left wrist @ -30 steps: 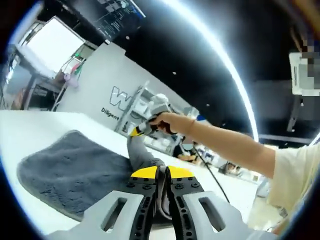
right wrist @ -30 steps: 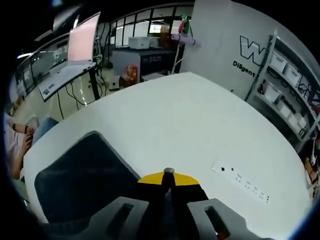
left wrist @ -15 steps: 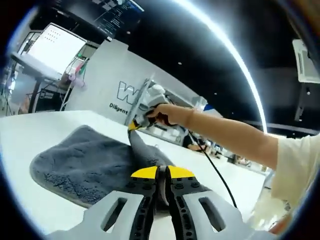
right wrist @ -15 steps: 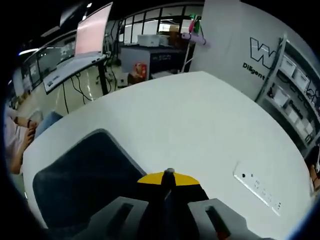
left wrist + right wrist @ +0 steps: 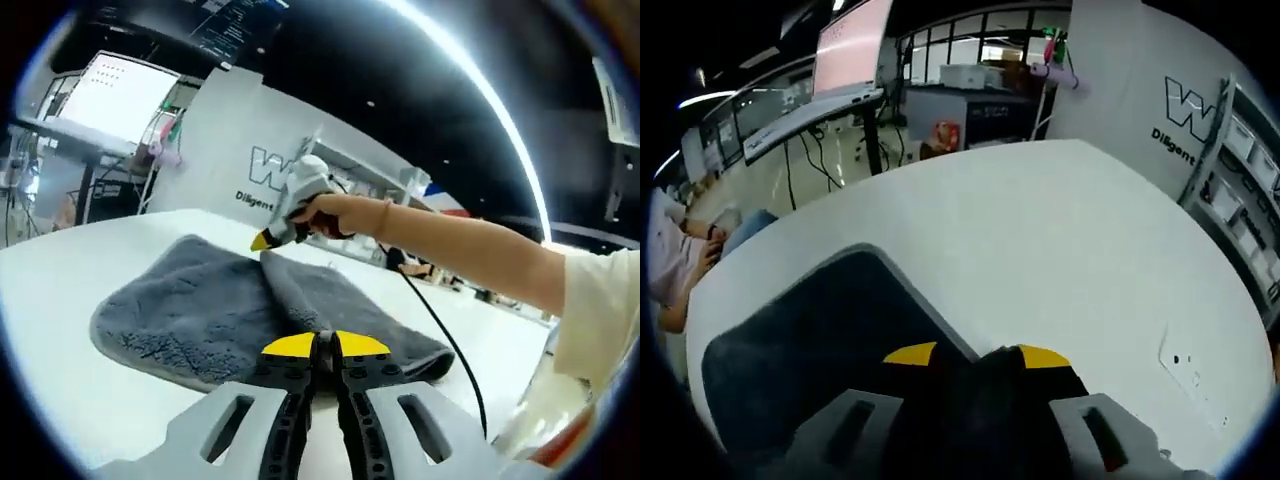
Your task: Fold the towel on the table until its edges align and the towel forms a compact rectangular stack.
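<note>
Towel (image 5: 230,315): grey, on the white table (image 5: 80,400), ahead of both grippers, partly folded.
Left gripper (image 5: 325,345): jaws together on a towel edge, pinning that corner for the fold.
Right gripper (image 5: 975,358): jaws look slightly apart with dark cloth between; grip uncertain. In the left gripper view it sits at the far fold ridge, held by a hand (image 5: 325,213), likely laying that corner down.
</note>
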Available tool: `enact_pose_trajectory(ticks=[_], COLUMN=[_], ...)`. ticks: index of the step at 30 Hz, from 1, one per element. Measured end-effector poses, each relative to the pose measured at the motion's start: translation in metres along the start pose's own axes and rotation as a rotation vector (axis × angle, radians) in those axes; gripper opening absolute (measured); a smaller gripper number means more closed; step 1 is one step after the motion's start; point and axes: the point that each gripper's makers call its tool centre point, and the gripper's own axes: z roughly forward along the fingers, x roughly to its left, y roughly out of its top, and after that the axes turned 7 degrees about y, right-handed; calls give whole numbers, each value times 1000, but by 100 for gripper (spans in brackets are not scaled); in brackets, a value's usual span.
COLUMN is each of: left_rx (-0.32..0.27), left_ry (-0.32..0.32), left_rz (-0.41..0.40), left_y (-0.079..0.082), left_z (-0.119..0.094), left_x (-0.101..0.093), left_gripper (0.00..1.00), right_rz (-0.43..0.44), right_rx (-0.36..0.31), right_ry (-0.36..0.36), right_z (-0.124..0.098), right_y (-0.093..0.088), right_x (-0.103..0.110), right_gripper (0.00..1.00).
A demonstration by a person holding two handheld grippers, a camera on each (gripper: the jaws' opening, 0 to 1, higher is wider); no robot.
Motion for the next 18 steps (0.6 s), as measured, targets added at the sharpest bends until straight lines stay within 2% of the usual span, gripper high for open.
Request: enact_pose_trajectory(ticks=[4,5,8,11,15,18], left_rx=[9,25,34,22,5,-38], left_ry=[29,26,16,-6,-33,-68], left_rz=[78,128,156,157,147,128], left_y=[-3,-5,-6,-1,9,25], left_z=[1,2,2,-1,-7,-12], left_x=[5,4,2,-2,-8,-13], left_gripper=[9,12,23,34,43,51], right_rz=[-25,-33,-37,-53,-79,-96], right_rx=[-18,-40,-68,-88,-88,-98], right_ry=[-10,-19,-18,6,30,37], right_z=[-4,-9,-22,-34,-48,-63], right_y=[6,11,16,17,9,-2], right_x=[1,1,4,12,21,24], right_gripper=[39,42,53,59,67,75])
